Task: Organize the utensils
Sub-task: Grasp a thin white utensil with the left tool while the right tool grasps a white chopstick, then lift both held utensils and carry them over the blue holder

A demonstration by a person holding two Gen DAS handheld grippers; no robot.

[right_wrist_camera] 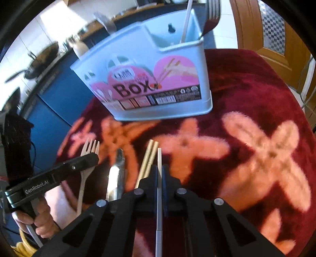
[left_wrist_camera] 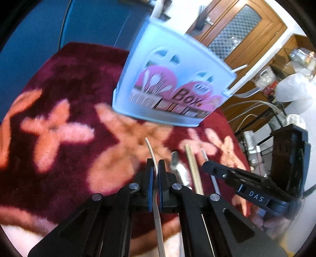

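Left wrist view: left gripper [left_wrist_camera: 155, 168] at 6 o'clock, jaws clamped on a thin white fork [left_wrist_camera: 157, 197], seen edge-on, handle running back under the camera. Maroon rug [left_wrist_camera: 65, 79] with pink flower shapes underneath. Blue box [left_wrist_camera: 171, 83] at 1 o'clock, tilted in the frame, pink label reading "Box"; a white stick [left_wrist_camera: 240, 81] and a metal fork poke past its right edge.

Lying on the rug just right of the left fingers: knife [left_wrist_camera: 177, 168], then chopsticks [left_wrist_camera: 192, 168]. Right gripper [left_wrist_camera: 209, 165] comes in from 4 o'clock, jaws closed on a thin grey-white stick [left_wrist_camera: 205, 155].

Right wrist view: left gripper [right_wrist_camera: 92, 158] at 9 o'clock, "GenRobot.AI" on its body, holding the fork [right_wrist_camera: 89, 150] just below the tines, tines pointing to 12. Hand [right_wrist_camera: 39, 219] on its grip at 8 o'clock. Next right, flat on the rug [right_wrist_camera: 246, 89]: knife [right_wrist_camera: 118, 168], then chopsticks [right_wrist_camera: 150, 156] side by side, touching.

Right gripper [right_wrist_camera: 159, 174] at 6 o'clock, jaws pinched on the stick [right_wrist_camera: 159, 197], which runs straight along the fingers, tip just past them.

Box [right_wrist_camera: 150, 83] at 12 o'clock, standing on the far rug edge. Its right compartment holds a white stick [right_wrist_camera: 186, 21] and a metal fork [right_wrist_camera: 212, 11], both upright and leaning. Wooden door [right_wrist_camera: 276, 39] at 2 o'clock.
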